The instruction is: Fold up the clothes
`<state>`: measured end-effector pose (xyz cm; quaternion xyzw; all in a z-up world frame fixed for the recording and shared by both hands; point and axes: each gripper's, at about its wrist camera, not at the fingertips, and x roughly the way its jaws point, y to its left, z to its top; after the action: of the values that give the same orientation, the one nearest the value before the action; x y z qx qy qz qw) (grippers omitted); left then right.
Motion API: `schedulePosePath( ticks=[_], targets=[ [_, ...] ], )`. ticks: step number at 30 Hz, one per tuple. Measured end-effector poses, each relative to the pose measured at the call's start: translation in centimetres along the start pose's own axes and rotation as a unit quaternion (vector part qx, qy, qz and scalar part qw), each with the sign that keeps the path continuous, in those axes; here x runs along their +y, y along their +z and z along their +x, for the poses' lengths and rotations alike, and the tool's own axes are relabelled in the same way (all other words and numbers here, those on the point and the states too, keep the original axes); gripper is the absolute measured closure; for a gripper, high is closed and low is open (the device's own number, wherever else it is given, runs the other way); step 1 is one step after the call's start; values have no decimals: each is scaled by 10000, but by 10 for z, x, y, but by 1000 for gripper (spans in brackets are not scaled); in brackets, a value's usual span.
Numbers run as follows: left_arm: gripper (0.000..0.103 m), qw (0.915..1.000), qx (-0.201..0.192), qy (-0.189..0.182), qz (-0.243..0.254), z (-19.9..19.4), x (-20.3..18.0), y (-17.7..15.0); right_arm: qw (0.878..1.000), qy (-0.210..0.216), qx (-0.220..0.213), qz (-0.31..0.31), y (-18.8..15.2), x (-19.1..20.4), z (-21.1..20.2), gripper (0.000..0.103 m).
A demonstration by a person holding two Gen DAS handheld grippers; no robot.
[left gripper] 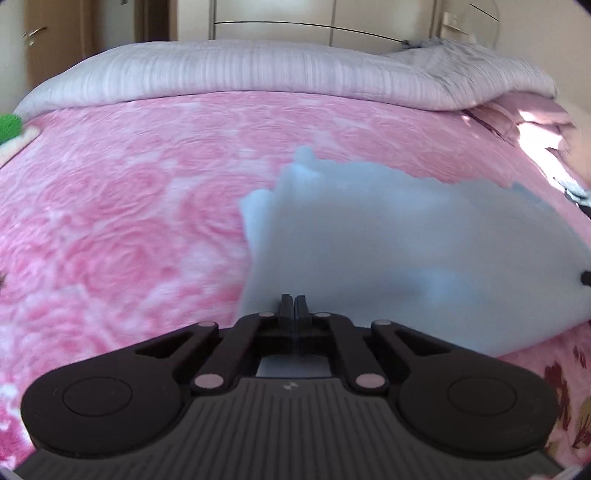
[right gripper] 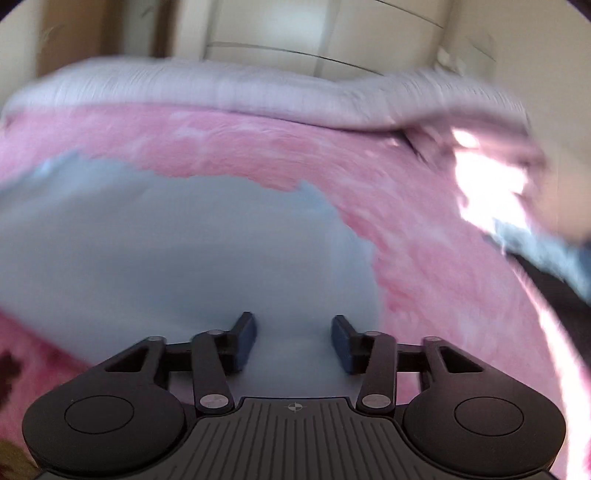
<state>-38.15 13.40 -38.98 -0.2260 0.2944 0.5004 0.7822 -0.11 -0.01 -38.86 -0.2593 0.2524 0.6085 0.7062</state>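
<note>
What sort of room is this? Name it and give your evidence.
Most likely a bedroom. The work surface is a bed under a pink rose-patterned blanket, a striped lilac duvet is bunched along the far edge, and pale wardrobe doors stand behind.

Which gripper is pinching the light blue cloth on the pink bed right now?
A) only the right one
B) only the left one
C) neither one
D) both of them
B: the left gripper has its fingers pressed together on the edge of the light blue cloth, while the right gripper hovers over the cloth with its fingers spread wide apart, gripping nothing.
</note>
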Motion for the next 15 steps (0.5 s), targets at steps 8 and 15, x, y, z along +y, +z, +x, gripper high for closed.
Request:
schedulePosePath(
  ticks=[8,15],
  targets=[
    [98,9976,-168,-663,142,-10,-53,29,9981,412,-457,104,26,23,-17,55],
    [93,9932,34,-709,924,42,-115,25,9925,781,-175,-922,23,85,39,55]
  ],
)
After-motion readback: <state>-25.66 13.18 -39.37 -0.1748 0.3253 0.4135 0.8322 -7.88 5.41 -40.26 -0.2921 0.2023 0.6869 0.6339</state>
